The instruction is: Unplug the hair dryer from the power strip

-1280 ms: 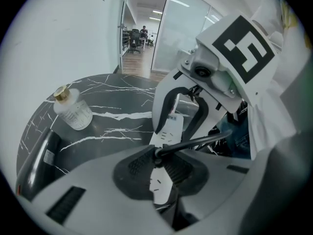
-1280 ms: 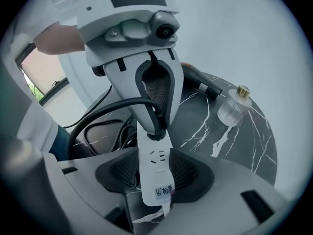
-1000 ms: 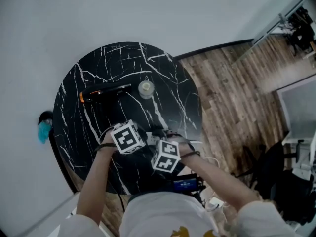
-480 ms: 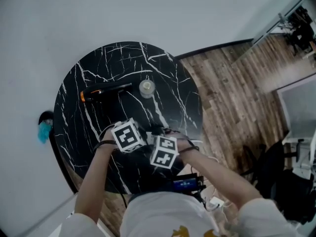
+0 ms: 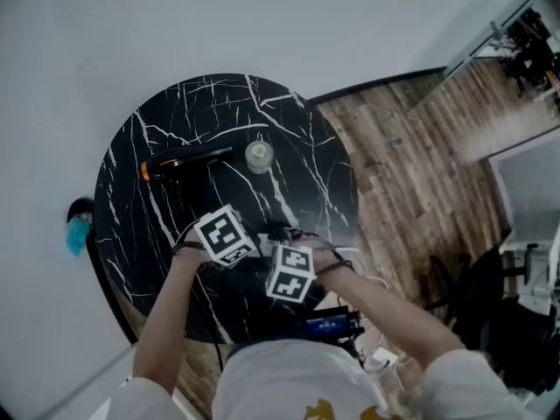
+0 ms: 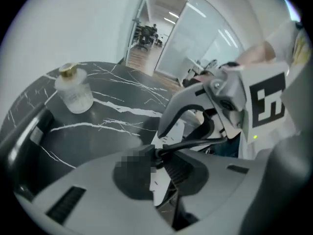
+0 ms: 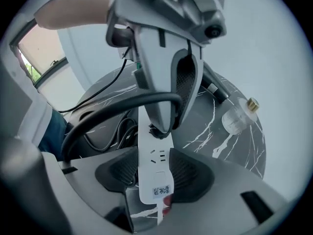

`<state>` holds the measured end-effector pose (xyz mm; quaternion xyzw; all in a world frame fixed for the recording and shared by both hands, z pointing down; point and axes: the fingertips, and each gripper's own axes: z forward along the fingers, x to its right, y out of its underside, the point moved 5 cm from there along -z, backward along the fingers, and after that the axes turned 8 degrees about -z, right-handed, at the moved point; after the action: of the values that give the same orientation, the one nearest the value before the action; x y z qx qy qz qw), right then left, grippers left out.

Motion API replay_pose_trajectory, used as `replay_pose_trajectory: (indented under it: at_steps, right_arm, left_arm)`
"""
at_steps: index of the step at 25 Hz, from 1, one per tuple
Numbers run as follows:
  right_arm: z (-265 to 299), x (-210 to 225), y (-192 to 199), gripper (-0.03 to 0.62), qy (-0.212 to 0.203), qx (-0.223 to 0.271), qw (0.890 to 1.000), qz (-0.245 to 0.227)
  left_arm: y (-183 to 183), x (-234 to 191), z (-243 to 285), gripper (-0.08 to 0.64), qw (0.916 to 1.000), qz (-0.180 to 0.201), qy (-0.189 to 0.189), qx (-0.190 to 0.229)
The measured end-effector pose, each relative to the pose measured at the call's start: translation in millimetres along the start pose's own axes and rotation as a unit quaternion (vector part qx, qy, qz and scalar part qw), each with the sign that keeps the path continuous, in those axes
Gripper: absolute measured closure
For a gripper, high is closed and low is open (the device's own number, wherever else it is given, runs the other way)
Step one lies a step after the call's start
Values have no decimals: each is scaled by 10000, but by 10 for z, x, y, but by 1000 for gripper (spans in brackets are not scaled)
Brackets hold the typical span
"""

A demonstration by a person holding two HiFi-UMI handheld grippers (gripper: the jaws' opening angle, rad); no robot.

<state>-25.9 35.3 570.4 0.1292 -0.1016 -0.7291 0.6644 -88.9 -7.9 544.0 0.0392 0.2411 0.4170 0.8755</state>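
A white power strip (image 7: 155, 166) lies on the round black marble table (image 5: 289, 129) near its front edge. My right gripper (image 7: 155, 171) is shut on the strip's near end, one pad on each long side. The hair dryer's black plug (image 7: 159, 130) sits on the strip's socket face, and its cord (image 7: 122, 104) arcs off to the left. My left gripper (image 6: 157, 166) is shut on that plug (image 6: 133, 161), just ahead of the right gripper. The black and orange hair dryer (image 5: 184, 160) lies at the table's far left.
A small glass bottle (image 5: 259, 157) with a gold cap stands beside the hair dryer. Loose black cable (image 7: 110, 131) coils on the table left of the strip. Wooden floor (image 5: 411, 173) lies to the right, and a blue object (image 5: 79, 231) sits on the floor at the left.
The left gripper's marker cube has rolled a little and shifted slightly. Both grips look the same, and the strip and plug have not visibly moved.
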Motion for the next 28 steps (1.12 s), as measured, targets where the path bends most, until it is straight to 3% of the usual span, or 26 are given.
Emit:
replay_pose_trajectory:
  at_steps: [2,5,9,15,19,22,28]
  right_arm:
    - [-1,19,-5,396,-78,-26,9999,102]
    - [-18,33,-18,396,-158,-68,9997,143]
    - [-15,31,-36,396,-141,-79,9997,174]
    - [-16,46,-42,396,-217,-147,9993,249]
    - [-8,37,-47,396,-192,-178,9995,169]
    - [-6,30,-62,396,-146,-159,9997,120]
    - [0,3,-65,396,-27,-179,9998,61]
  left_arm:
    - [-53,13,-6,509,9996,-25,197,208]
    - [-20,71,-14,511,9990,396,-217,20]
    - [2,-6,-23,509,9975,-507,167,460]
    - [-5,-75,-41,507,9894,-1078,549,807]
    - [33,-13,-52,509,9915,-906,307,886]
    - [79,-17,-39,508,9887,-1032,307,1048]
    - [93,50,-75,509,9908,-931,110,980]
